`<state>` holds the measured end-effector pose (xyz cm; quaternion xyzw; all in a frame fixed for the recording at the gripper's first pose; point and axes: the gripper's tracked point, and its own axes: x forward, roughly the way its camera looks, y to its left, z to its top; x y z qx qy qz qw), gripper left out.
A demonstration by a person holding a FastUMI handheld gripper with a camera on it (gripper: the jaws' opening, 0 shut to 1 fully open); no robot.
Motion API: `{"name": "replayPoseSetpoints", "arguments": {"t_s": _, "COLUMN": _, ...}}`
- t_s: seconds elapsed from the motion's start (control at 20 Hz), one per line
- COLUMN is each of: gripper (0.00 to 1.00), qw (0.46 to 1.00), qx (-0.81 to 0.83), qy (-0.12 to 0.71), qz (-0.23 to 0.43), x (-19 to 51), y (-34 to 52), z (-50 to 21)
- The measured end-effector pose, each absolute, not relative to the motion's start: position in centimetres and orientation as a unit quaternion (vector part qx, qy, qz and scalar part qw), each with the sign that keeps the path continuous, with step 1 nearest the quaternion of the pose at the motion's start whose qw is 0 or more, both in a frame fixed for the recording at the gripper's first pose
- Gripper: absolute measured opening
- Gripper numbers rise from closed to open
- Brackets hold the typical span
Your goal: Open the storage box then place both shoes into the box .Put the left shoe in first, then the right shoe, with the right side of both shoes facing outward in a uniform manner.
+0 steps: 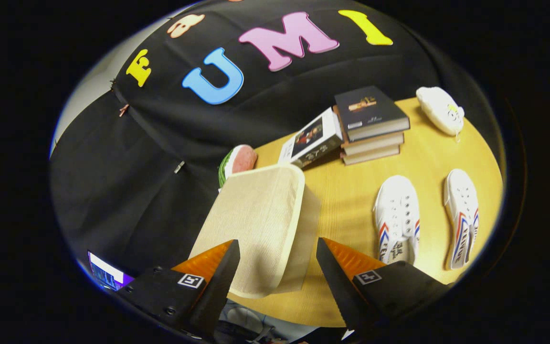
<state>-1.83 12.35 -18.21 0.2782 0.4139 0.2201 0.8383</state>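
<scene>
Gripper [278, 267]: fingers spread apart at lower centre, holding nothing.
Storage box [260, 224]: beige fabric, lid on, centre frame, just ahead of the fingers on the wooden table [346, 191].
Shoes: two white sneakers, [396, 217] and [463, 217], lie side by side at right.
Books [370, 124]: stacked at upper right, beyond the box.

I see beige woven storage box [256, 224] w/ cream rim on yellow wood table [346, 191]. Two shoes [396, 217] white w/ red-blue stripes. My gripper [277, 267] fingers black, orange inside, spread apart. Top book [370, 112] dark.
</scene>
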Motion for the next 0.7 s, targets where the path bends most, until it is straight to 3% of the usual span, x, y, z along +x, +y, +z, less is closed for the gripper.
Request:
{"name": "replayPoseSetpoints", "arguments": {"t_s": 0.15, "gripper": 0.98, "qw": 0.787, "qx": 0.322, "qy": 0.466, "qz": 0.243, "x": -2.7, "y": 14.6, "z": -20.5}}
{"name": "replayPoseSetpoints", "arguments": {"t_s": 0.4, "gripper": 0.95, "qw": 0.750, "qx": 0.351, "qy": 0.488, "qz": 0.274, "x": -2.7, "y": 17.3, "z": -21.3}}
{"name": "replayPoseSetpoints", "arguments": {"t_s": 0.45, "gripper": 0.78, "qw": 0.744, "qx": 0.355, "qy": 0.496, "qz": 0.273, "x": -2.8, "y": 17.4, "z": -21.3}}
{"name": "replayPoseSetpoints", "arguments": {"t_s": 0.5, "gripper": 0.68, "qw": 0.738, "qx": 0.356, "qy": 0.504, "qz": 0.272, "x": -3.0, "y": 17.5, "z": -21.6}}
{"name": "replayPoseSetpoints", "arguments": {"t_s": 0.6, "gripper": 0.62, "qw": 0.726, "qx": 0.368, "qy": 0.517, "qz": 0.267, "x": -2.9, "y": 17.3, "z": -21.4}}
{"name": "replayPoseSetpoints", "arguments": {"t_s": 0.7, "gripper": 0.30, "qw": 0.718, "qx": 0.387, "qy": 0.520, "qz": 0.252, "x": -2.6, "y": 17.3, "z": -20.8}}
